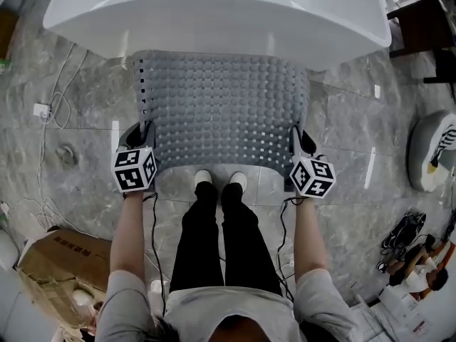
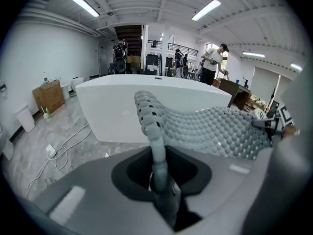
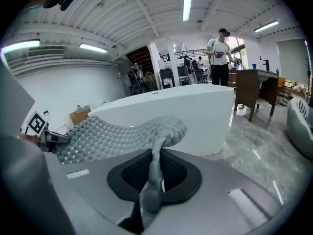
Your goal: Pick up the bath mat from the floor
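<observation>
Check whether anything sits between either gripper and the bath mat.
Nothing: the left gripper and right gripper are each shut on a near corner of the bath mat, stretched between them before the bathtub.

White bathtub [image 1: 214, 20] straight ahead, its wall blocks way forward; bath mat [image 1: 221, 112] stretched between left gripper [image 1: 146, 132] and right gripper [image 1: 299, 140], filling gap between them, far edge close under tub rim. Wearer's feet [image 1: 221, 180] just below mat's near edge. Marble floor [image 1: 342, 120] open either side of mat. Left: loose cable [image 1: 64, 70] and white plug [image 1: 40, 110] on floor, cardboard box [image 1: 64, 258] further back. Right: dark wooden table [image 1: 420, 20] by tub end, white rounded object [image 1: 431, 152] well apart from right gripper
</observation>
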The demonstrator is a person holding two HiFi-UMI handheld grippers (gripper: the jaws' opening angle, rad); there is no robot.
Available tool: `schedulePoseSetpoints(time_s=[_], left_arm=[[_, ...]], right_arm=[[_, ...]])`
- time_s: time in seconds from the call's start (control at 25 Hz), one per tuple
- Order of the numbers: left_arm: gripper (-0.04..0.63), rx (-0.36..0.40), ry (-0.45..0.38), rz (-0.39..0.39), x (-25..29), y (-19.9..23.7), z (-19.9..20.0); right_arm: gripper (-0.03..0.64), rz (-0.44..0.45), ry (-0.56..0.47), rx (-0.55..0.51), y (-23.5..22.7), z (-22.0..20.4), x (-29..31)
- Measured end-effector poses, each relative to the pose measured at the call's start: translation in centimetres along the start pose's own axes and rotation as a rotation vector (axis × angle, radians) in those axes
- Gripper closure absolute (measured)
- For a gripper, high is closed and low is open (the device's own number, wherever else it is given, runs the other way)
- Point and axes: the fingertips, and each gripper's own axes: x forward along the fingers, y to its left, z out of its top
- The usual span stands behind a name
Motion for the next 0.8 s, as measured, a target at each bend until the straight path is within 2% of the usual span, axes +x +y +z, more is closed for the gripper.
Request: schedulePoseSetpoints(time_s=[0.32, 0.8], left_arm=[[0.525, 0.003, -0.047, -0.017, -7.1, -1.3, 7.9], [0.528, 0.024, -0.139, -0.059, -16.8, -2.7, 16.6]], right_arm=[[0.58, -0.012, -0.045, 0.014, 1.2, 8.6, -6.4], [0.58, -0.021, -0.133, 0.025, 3.7, 17.6, -15.4]])
